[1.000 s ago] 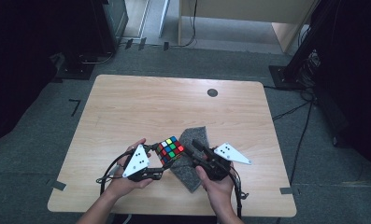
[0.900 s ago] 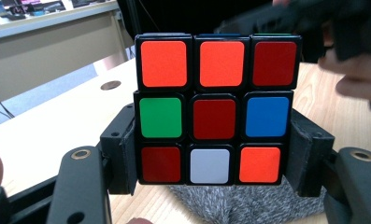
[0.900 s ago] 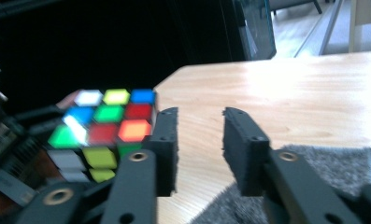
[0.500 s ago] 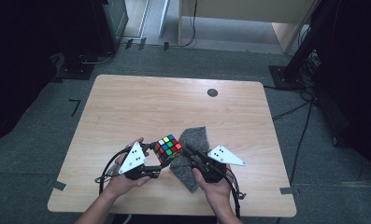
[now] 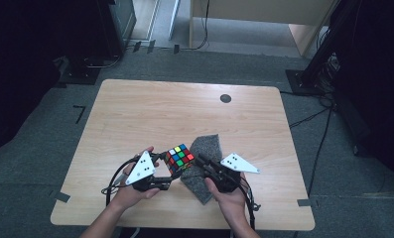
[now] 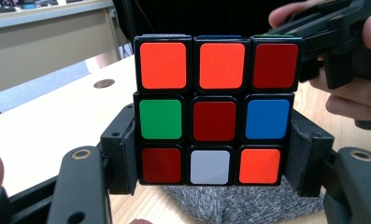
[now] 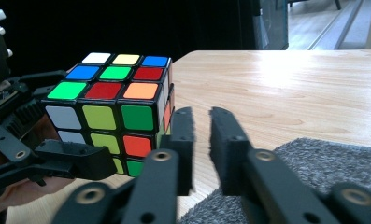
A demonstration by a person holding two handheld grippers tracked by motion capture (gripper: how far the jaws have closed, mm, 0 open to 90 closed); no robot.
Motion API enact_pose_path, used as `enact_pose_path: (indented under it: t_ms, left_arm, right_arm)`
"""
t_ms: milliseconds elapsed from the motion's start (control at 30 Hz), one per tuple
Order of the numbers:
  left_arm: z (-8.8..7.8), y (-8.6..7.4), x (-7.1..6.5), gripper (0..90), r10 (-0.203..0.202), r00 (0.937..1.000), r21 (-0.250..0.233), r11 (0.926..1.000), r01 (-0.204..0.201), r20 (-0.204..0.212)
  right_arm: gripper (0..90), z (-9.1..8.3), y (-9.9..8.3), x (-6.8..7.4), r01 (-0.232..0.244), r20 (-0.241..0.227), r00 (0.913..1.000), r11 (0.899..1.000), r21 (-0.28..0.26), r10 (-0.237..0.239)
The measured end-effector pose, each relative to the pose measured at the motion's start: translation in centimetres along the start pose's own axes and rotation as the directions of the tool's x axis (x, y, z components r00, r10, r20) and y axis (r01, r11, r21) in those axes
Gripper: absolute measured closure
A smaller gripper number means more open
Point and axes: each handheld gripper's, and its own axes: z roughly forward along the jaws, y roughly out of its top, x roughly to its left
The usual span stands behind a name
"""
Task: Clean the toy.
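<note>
The wooden table (image 5: 135, 119) carries the whole job near its front edge, where a grey felt cloth (image 5: 207, 148) lies flat with one corner running under the work. Over that cloth's left edge the puzzle cube (image 5: 179, 157) is held up off the surface, scrambled, its upper face a mix of colours.

The left gripper (image 5: 165, 171) clamps the cube's lower layers from both sides; in the left gripper view the cube (image 6: 217, 114) sits square between the pads (image 6: 126, 158), which press flat on its flanks, so the grip looks firm and centred.

The right gripper (image 7: 201, 140) stands just beside the cube's right edge, its jaws drawn narrow with a bare slit between them and nothing in it; they have just been opening a touch. In the high view the right gripper (image 5: 200, 161) points in at the cube from the right.

The step in hand looks like turning one layer. To do it well, the right jaws need to spread wider than the cube, take only the top layer squarely on opposite sides, and turn level while the left gripper stays still, so the layers remain aligned and do not jam.
</note>
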Motion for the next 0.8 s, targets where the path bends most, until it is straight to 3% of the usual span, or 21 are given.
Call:
enact_pose_path:
  t_ms: [67,100,133,200,233,300,333,400,467,500,567,633,733,800]
  left_arm:
    - [-0.2,0.0,0.3,33.9,-0.008,0.9999,-0.002,1.0000,0.008,-0.011]
    - [-0.3,0.0,0.5,33.9,-0.014,0.9998,-0.003,0.9999,0.014,-0.014]
    - [-0.5,0.0,0.7,33.9,-0.024,0.9996,-0.004,0.9997,0.024,-0.017]
    - [-0.6,-0.1,1.2,33.9,-0.051,0.9983,-0.002,0.9987,0.051,-0.028]
    - [-0.6,-0.1,1.4,33.8,-0.057,0.9979,0.002,0.9983,0.058,-0.030]
    - [-0.5,-0.2,1.5,33.8,-0.063,0.9975,0.019,0.9978,0.064,-0.033]
    - [-0.4,-0.3,1.5,33.8,-0.056,0.9979,0.028,0.9980,0.057,-0.032]
    - [-0.2,-0.4,1.3,33.7,-0.041,0.9988,0.044,0.9982,0.042,-0.026]
    - [-0.1,-0.4,1.2,33.7,-0.041,0.9991,0.052,0.9978,0.042,-0.014]
    - [0.0,-0.4,1.2,33.7,-0.040,0.9990,0.054,0.9977,0.041,-0.018]
    - [0.0,-0.4,1.2,33.6,-0.043,0.9988,0.058,0.9974,0.044,-0.023]
    - [0.0,-0.4,1.2,33.6,-0.046,0.9986,0.059,0.9971,0.048,-0.025]
    - [0.0,-0.4,1.3,33.7,-0.054,0.9985,0.065,0.9964,0.054,-0.013]
    - [0.0,-0.5,1.4,33.7,-0.059,0.9983,0.072,0.9957,0.059,0.000]
  right_arm:
    - [60.4,0.1,0.3,-0.3,0.048,0.019,0.9987,0.999,0.014,-0.048]
    - [52.2,0.4,0.4,-0.9,0.127,0.041,0.9909,0.991,0.050,-0.129]
    - [47.1,0.6,0.2,-1.2,0.171,0.069,0.9817,0.981,0.087,-0.177]
    - [37.5,1.3,-0.7,-2.1,0.254,0.108,0.9549,0.949,0.186,-0.277]
    - [33.5,2.0,-1.6,-2.7,0.263,0.115,0.9475,0.932,0.250,-0.298]
    - [28.9,3.0,-2.7,-3.3,0.241,0.111,0.9501,0.911,0.335,-0.292]
    - [27.3,3.6,-3.4,-3.5,0.241,0.112,0.9463,0.892,0.383,-0.303]
    - [26.8,4.4,-4.2,-3.5,0.263,0.107,0.9339,0.858,0.441,-0.341]
    - [29.1,4.9,-4.8,-3.6,0.259,0.105,0.9314,0.838,0.479,-0.348]
    - [30.7,4.9,-4.9,-3.7,0.244,0.107,0.9364,0.839,0.486,-0.334]
    - [40.7,4.8,-4.9,-4.1,0.198,0.113,0.9528,0.858,0.474,-0.282]
    - [59.0,4.4,-4.9,-4.7,0.173,0.102,0.9643,0.873,0.457,-0.245]
    - [74.9,3.9,-4.7,-5.1,0.155,0.111,0.9675,0.879,0.451,-0.227]
    - [76.5,3.3,-4.2,-4.9,0.163,0.145,0.9588,0.890,0.425,-0.245]
